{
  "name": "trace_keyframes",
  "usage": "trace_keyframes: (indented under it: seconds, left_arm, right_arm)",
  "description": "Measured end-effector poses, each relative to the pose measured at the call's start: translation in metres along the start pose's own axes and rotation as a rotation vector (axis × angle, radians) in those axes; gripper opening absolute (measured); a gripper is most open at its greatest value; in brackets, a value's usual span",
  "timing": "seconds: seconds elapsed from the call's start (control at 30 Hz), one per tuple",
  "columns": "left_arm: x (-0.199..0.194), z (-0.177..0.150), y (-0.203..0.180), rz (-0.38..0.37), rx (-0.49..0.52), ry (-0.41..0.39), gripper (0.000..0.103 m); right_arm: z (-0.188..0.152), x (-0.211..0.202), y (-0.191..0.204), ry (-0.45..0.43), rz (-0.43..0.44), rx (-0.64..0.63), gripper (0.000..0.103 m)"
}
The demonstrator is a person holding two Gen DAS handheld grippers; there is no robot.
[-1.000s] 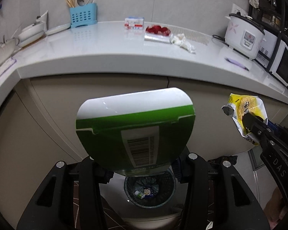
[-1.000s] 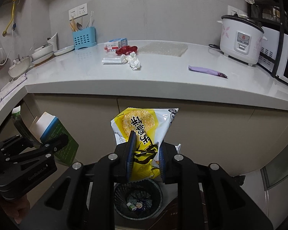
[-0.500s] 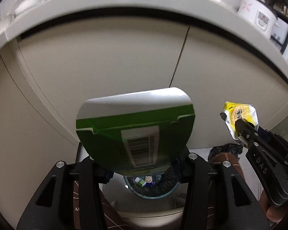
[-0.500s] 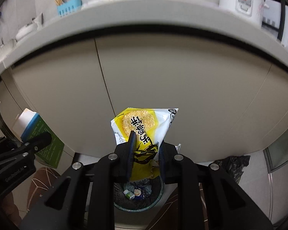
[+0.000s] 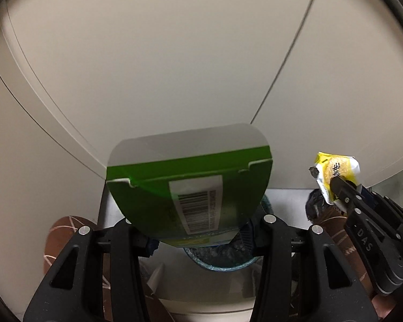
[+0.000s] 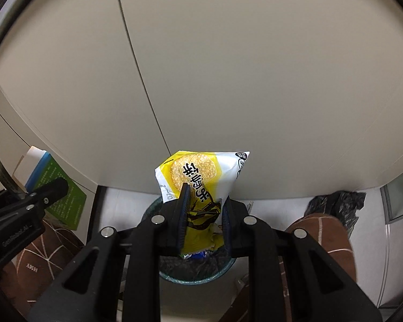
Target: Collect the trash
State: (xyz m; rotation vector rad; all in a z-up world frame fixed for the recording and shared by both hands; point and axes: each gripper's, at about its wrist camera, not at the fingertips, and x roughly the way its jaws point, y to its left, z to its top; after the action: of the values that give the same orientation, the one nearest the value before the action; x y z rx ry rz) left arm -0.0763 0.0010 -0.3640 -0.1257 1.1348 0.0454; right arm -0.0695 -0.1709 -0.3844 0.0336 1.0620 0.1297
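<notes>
so the count: two black two-finger grippers, the left gripper (image 5: 198,230) and right gripper (image 6: 202,220), one thing each. One green cardboard carton with a barcode (image 5: 190,187) between the left's fingers, one yellow-and-white plastic snack wrapper (image 6: 201,182) between the right's. One round bin with a dark liner (image 6: 196,271) below both, two brown slippers (image 6: 325,233), one crumpled black plastic bag (image 6: 335,201) off to the right

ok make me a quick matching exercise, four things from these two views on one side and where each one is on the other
Things:
1. green cardboard carton with a barcode
2. yellow and white snack wrapper
3. round bin with a dark liner
4. crumpled black plastic bag

Places:
A. on the floor below both tools
B. clamped in the right tool
C. on the floor at the foot of the cabinet, right of the bin
D. clamped in the left tool

Pairs: 1-D, 2-B, 3-A, 4-C
</notes>
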Motion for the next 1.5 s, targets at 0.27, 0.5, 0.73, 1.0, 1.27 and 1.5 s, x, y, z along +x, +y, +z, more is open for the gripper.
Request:
trace_keyframes:
  seconds: [0.27, 0.5, 0.73, 1.0, 1.27, 1.5]
  left_arm:
    - [0.065, -0.008, 0.002, 0.004, 0.009, 0.078, 0.046]
    - [0.106, -0.008, 0.001, -0.01, 0.005, 0.171, 0.046]
    - [0.141, -0.014, 0.001, 0.016, 0.015, 0.244, 0.046]
    - [0.151, -0.015, 0.004, 0.022, 0.014, 0.273, 0.046]
    - [0.162, -0.033, 0.02, 0.032, 0.003, 0.287, 0.046]
    - [0.167, -0.035, 0.022, 0.04, -0.007, 0.298, 0.046]
  right_arm:
    - [-0.008, 0.057, 0.006, 0.113, 0.039, -0.001, 0.02]
    - [-0.012, 0.101, 0.016, 0.223, 0.056, -0.02, 0.021]
    - [-0.027, 0.159, 0.02, 0.446, 0.111, -0.021, 0.021]
    - [-0.038, 0.186, 0.035, 0.53, 0.122, -0.079, 0.027]
    - [-0.041, 0.178, 0.028, 0.5, 0.129, -0.072, 0.052]
    - [-0.034, 0.167, 0.028, 0.441, 0.077, -0.099, 0.073]
